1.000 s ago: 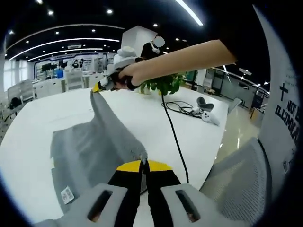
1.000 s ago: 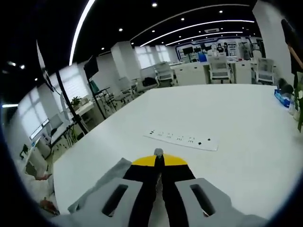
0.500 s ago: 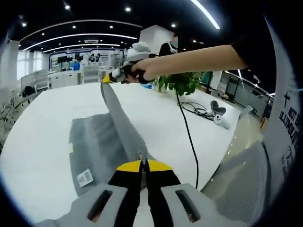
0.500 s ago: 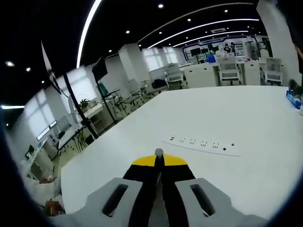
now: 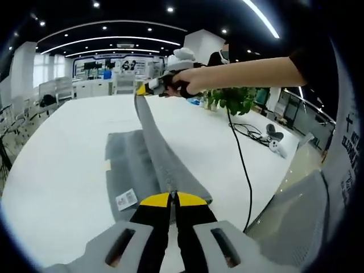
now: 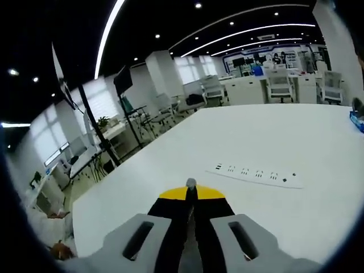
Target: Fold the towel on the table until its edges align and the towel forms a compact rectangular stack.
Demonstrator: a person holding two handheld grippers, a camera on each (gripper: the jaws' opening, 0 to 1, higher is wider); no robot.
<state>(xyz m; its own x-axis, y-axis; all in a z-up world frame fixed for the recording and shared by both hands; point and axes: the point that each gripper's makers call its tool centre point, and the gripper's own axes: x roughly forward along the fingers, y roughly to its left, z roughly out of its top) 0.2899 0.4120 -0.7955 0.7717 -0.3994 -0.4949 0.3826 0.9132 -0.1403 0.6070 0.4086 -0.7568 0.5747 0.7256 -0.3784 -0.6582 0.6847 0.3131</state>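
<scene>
**Towel edge lifted and carried across: first fold under way**

- Item: grey towel (image 5: pixel 133 165), lying on the white table (image 5: pixel 51 165). One long edge is raised off the surface and stretched taut between the two grippers; the rest lies flat below, with a white label showing near the near corner.
- Left gripper (image 5: pixel 172 196): jaws closed tight on the near corner of the towel, the cloth rising straight out of the yellow tips.
- Right gripper (image 5: pixel 149 89): seen across the table in the left gripper view, held in the person's hand (image 5: pixel 185 81), pinching the far corner. In the right gripper view its jaws (image 6: pixel 191 190) are pressed together with a sliver of grey cloth between the tips.
- Change over the last second: the raised edge stands higher and straighter than a second ago, when the cloth sagged in a broad slope; more of the flat half and its label is now exposed, and the towel sits more centrally in the left gripper view. In the right gripper view the grey cloth beside the jaws has dropped from sight, and the power strip (image 6: pixel 256 173) has shifted, mostly from camera motion.
- Meaning for the task: judged as mid-fold. The lifted half is ready to be laid over the flat half; edges are not yet aligned and no stack exists.
- Also present: black cable (image 5: pixel 242 165), potted plant (image 5: pixel 230 101), office chair (image 5: pixel 298 210).
</scene>
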